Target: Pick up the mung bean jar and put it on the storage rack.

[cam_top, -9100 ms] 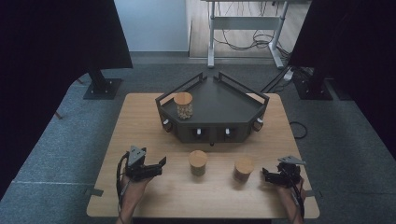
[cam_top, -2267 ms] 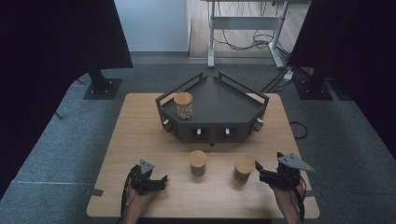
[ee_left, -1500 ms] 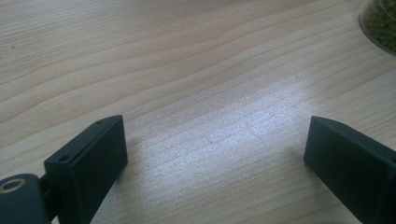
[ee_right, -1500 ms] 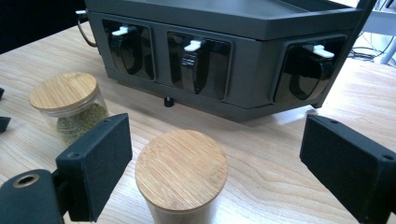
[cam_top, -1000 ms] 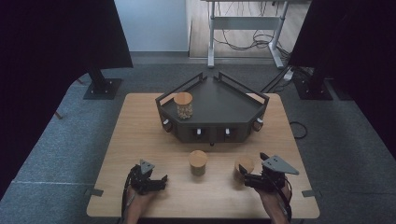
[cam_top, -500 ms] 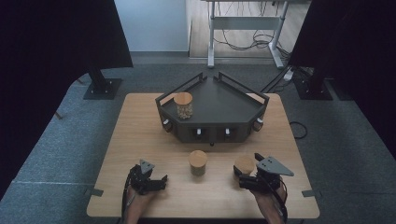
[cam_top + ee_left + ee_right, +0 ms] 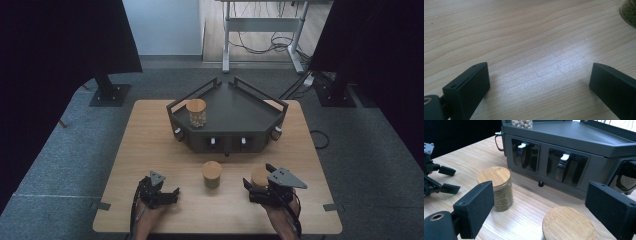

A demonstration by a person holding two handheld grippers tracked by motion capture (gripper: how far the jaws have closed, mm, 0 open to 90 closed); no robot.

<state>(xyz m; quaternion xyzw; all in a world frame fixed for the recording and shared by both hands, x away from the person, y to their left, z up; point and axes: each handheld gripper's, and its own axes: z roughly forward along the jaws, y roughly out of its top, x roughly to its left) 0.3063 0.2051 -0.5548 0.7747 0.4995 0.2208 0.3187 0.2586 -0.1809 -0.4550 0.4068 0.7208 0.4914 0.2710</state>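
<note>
**Right gripper over a jar lid**

No writing is readable on the dark stand [image 7: 227, 117]. The right gripper [image 7: 539, 212] has slid left since earlier; its jaws, just widening, straddle the near jar [image 7: 569, 225] without pressing. Another jar [image 7: 497, 187] stands to its left. The left gripper [image 7: 539, 85] gapes empty, just opening.

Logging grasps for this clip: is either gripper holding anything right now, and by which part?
Nothing is held. The right gripper has open jaws straddling a jar's bamboo lid without touching; the left gripper is open over bare table.
</note>
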